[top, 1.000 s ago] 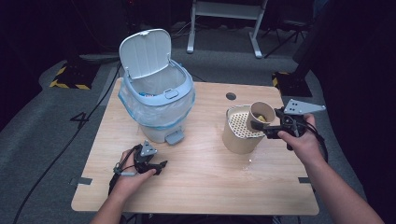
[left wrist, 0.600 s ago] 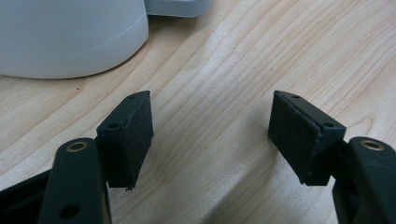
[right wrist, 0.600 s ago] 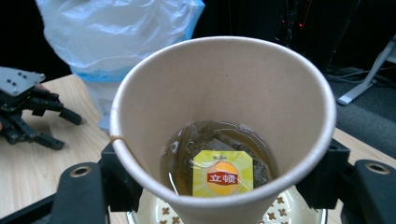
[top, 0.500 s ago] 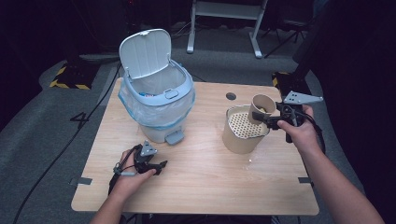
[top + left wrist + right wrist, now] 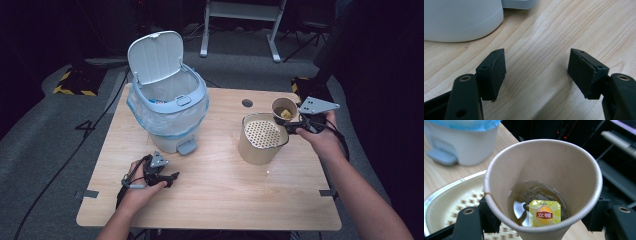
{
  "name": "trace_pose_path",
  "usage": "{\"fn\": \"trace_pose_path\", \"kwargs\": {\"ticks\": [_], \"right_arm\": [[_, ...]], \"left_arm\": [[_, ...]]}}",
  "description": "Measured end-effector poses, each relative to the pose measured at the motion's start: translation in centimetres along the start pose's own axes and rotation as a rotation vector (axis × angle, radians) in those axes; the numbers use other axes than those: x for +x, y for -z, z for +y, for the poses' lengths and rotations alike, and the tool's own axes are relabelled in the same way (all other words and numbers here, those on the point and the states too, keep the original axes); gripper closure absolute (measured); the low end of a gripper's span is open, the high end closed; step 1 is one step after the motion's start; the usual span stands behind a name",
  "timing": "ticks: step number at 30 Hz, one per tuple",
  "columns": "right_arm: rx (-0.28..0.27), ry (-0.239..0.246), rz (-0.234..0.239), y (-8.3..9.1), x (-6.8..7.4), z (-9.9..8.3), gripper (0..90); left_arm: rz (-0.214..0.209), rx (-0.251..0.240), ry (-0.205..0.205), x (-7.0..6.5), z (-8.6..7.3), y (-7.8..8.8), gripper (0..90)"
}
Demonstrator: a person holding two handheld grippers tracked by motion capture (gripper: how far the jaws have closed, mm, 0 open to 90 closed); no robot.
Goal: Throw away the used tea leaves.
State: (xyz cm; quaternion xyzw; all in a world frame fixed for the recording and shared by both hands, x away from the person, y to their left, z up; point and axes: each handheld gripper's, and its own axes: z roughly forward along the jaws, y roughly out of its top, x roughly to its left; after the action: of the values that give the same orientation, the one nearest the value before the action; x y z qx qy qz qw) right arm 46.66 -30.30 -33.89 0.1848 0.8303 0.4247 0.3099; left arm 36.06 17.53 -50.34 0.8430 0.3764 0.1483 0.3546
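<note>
The left claw rested on the worktop with jaws apart, just in front of the pedal bin. The right claw, its jaws having just closed further, clamped the paper cup, with its tea bag, tilted beside the perforated canister.

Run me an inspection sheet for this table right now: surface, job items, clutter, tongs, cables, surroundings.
Surface: wooden table, bare in front.
Job's things: paper cup holding tea and a yellow-tagged tea bag, tilted beside the strainer pot; pedal bin with lid up and bag liner.
Clutter: nothing seen.
Grippers: right tongs clamp the cup, having just closed further; left tongs open, resting on the table.
Cables: one trails from each of the tongs.
Surroundings: dark room, grey floor, hazard tape, white stand.
</note>
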Motion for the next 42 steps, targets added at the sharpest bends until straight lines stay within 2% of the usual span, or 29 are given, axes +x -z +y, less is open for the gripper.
{"fn": "trace_pose_path", "kwargs": {"ticks": [3, 9, 15, 20, 27, 33, 38, 42], "right_arm": [[0.029, 0.136, -0.055, 0.0, 0.3, 0.2, 31.6], [0.097, 0.331, -0.132, -0.3, 1.0, 0.5, 32.2], [0.193, 0.568, -0.219, -0.9, 1.8, 0.7, 32.7], [0.261, 0.712, -0.274, -1.4, 2.4, 0.7, 32.9], [0.363, 0.980, -0.374, -2.1, 3.5, 0.4, 33.1], [0.407, 1.216, -0.487, -2.5, 4.7, 0.0, 33.3], [0.456, 1.462, -0.610, -2.8, 5.9, -0.3, 34.0], [0.484, 1.618, -0.699, -3.1, 6.6, -0.6, 34.6]], "left_arm": [[0.000, 0.000, 0.000, 0.0, 0.0, 0.0, 31.0], [0.000, 0.000, 0.000, 0.0, 0.0, 0.0, 31.0], [0.000, 0.000, 0.000, 0.0, 0.0, 0.0, 31.0], [0.000, 0.000, 0.000, 0.0, 0.0, 0.0, 31.0], [0.000, 0.000, -0.001, 0.0, 0.0, 0.0, 31.0], [0.000, 0.000, -0.001, 0.0, 0.0, 0.0, 31.0], [-0.001, 0.000, 0.001, 0.0, 0.0, 0.0, 31.1], [0.000, 0.000, -0.001, 0.0, 0.0, 0.0, 31.0]]}}
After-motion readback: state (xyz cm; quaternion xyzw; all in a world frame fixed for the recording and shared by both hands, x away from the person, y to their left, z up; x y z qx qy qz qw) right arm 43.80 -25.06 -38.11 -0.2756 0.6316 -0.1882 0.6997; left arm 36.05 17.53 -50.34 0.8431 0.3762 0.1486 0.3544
